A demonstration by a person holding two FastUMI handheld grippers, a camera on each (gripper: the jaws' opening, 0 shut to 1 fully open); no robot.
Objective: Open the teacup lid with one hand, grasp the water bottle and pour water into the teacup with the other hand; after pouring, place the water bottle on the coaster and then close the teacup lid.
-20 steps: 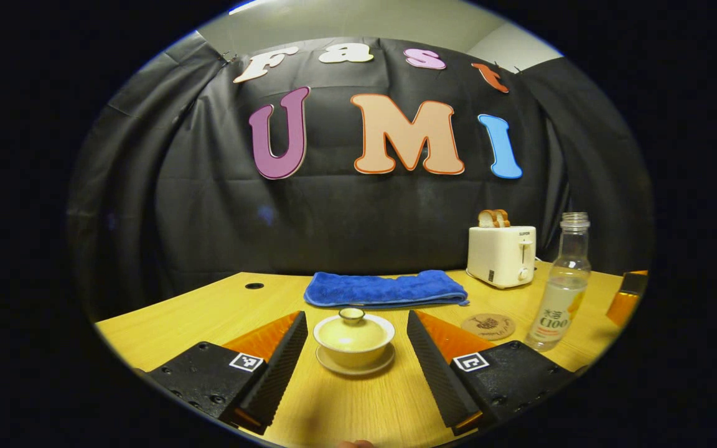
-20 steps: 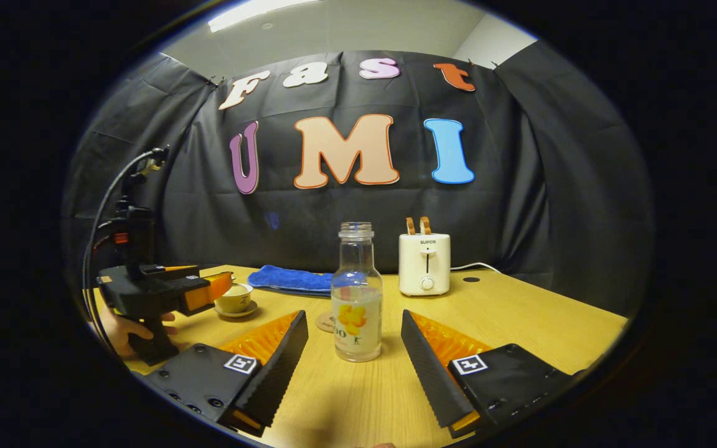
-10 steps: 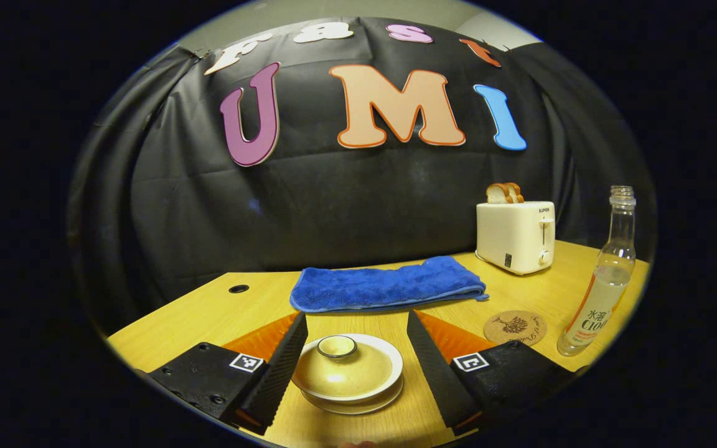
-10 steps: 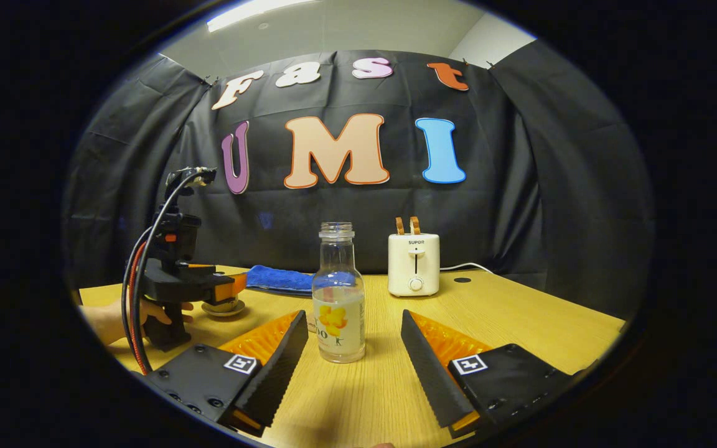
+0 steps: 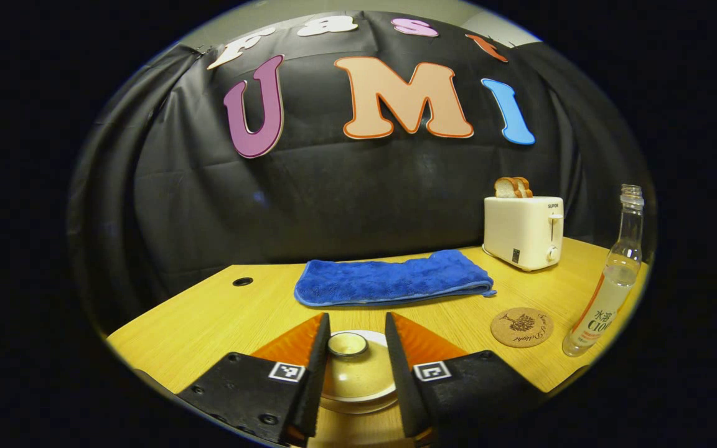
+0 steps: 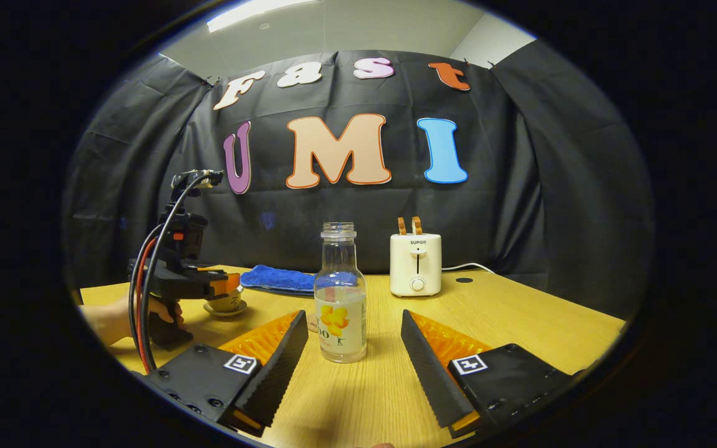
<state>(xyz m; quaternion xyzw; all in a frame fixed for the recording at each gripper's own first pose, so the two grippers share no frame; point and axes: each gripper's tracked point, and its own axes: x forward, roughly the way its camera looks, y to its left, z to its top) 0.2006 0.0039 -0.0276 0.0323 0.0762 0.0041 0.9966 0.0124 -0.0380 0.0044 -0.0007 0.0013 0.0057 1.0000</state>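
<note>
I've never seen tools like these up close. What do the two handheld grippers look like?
Each gripper has two long wedge-shaped fingers with ribbed inner faces, mounted on dark blocks with small square black-and-white markers and screw heads. The left gripper, seen from the side, has a dark boxy body with black and red cables looping off it, held by a bare hand.

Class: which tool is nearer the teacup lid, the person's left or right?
Left. The left tool straddles the teacup lid; the right tool sits off at the water bottle.
</note>
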